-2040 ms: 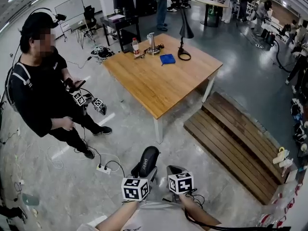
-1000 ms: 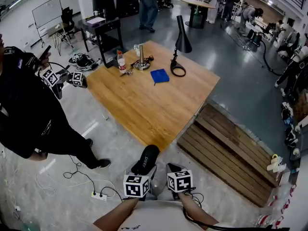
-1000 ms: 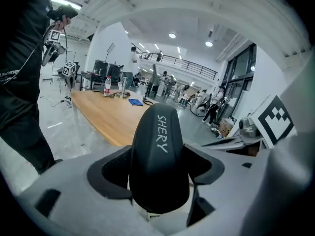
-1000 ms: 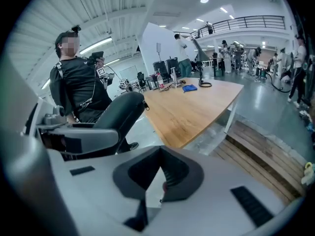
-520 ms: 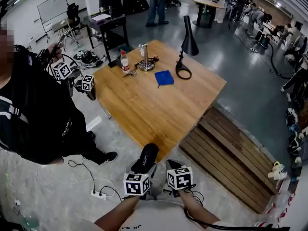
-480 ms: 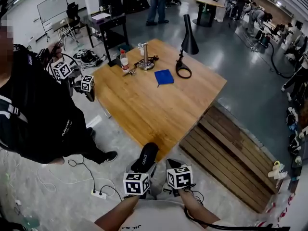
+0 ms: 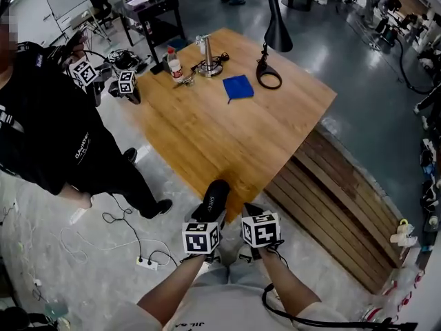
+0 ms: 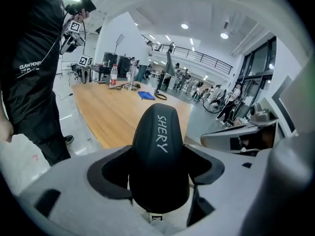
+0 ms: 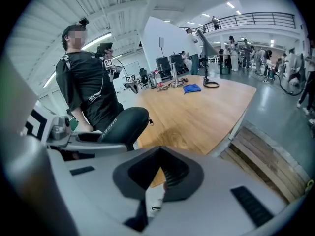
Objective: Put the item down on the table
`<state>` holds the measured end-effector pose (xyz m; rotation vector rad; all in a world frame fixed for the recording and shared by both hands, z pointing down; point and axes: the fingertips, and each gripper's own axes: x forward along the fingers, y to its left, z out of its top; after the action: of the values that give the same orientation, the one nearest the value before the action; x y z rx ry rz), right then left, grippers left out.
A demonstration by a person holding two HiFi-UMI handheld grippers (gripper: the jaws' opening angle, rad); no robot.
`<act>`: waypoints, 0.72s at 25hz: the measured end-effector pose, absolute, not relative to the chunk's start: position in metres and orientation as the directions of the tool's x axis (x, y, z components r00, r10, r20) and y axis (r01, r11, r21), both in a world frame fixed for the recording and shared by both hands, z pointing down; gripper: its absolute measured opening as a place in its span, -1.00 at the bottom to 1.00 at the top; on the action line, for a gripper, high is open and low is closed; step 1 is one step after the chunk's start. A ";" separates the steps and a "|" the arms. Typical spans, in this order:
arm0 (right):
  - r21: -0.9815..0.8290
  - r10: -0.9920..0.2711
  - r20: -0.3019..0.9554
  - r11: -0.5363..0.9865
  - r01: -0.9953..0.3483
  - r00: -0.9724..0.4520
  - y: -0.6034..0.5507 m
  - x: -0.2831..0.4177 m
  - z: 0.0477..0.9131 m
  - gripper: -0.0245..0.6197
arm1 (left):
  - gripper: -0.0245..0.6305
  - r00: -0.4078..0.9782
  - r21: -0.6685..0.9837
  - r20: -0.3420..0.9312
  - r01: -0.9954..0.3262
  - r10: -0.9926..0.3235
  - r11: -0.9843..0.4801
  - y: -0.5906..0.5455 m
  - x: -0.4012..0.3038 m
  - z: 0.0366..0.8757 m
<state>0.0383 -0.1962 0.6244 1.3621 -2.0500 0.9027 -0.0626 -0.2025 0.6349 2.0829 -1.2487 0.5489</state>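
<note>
A black oblong case [image 7: 213, 202] printed SHERY sticks forward out of my left gripper [image 7: 209, 217], whose jaws stand wide and grip its sides. In the left gripper view the case [image 8: 159, 154] fills the middle, pads [image 8: 110, 173] pressed on both flanks, its tip pointing at the wooden table [image 8: 123, 114]. My right gripper [image 7: 252, 212] hangs beside it on the right, shut with nothing in it; its pads [image 9: 172, 173] meet in the right gripper view. Both hover at the near corner of the table [image 7: 227, 126], above the floor.
On the table's far side stand a black desk lamp [image 7: 273, 36], a blue cloth [image 7: 238, 87], a bottle [image 7: 173, 64] and a metal stand [image 7: 206, 55]. A person in black [image 7: 45, 123] holding marker-cube grippers stands left. A wooden pallet [image 7: 344, 205] lies right, a power strip [image 7: 146, 263] on the floor.
The table has drawn nearer and my two grippers now sit at its near corner. The person on the left has shifted closer to the table's left edge. The case stays gripped.
</note>
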 end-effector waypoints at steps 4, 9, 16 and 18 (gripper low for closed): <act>-0.252 -0.596 0.717 0.261 -0.932 -0.360 -0.237 0.043 0.647 -0.91 | 0.11 0.440 0.300 0.660 -0.898 -0.610 -0.323 -0.244 -0.063 0.660; -0.276 -0.575 0.725 0.259 -0.925 -0.378 -0.267 0.034 0.670 -0.91 | 0.11 0.408 0.265 0.706 -0.910 -0.579 -0.318 -0.286 -0.064 0.701; -0.298 -0.518 0.752 0.282 -0.912 -0.406 -0.265 0.022 0.699 -0.91 | 0.11 0.363 0.219 0.768 -0.923 -0.528 -0.316 -0.332 -0.062 0.746; -0.300 -0.504 0.759 0.291 -0.909 -0.412 -0.261 0.020 0.706 -0.91 | 0.11 0.363 0.231 0.773 -0.925 -0.520 -0.303 -0.340 -0.060 0.755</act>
<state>0.0205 -0.2607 0.7056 1.2577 -2.0304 0.9910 -0.0603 -0.3400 0.7554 1.9528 -1.2500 0.7672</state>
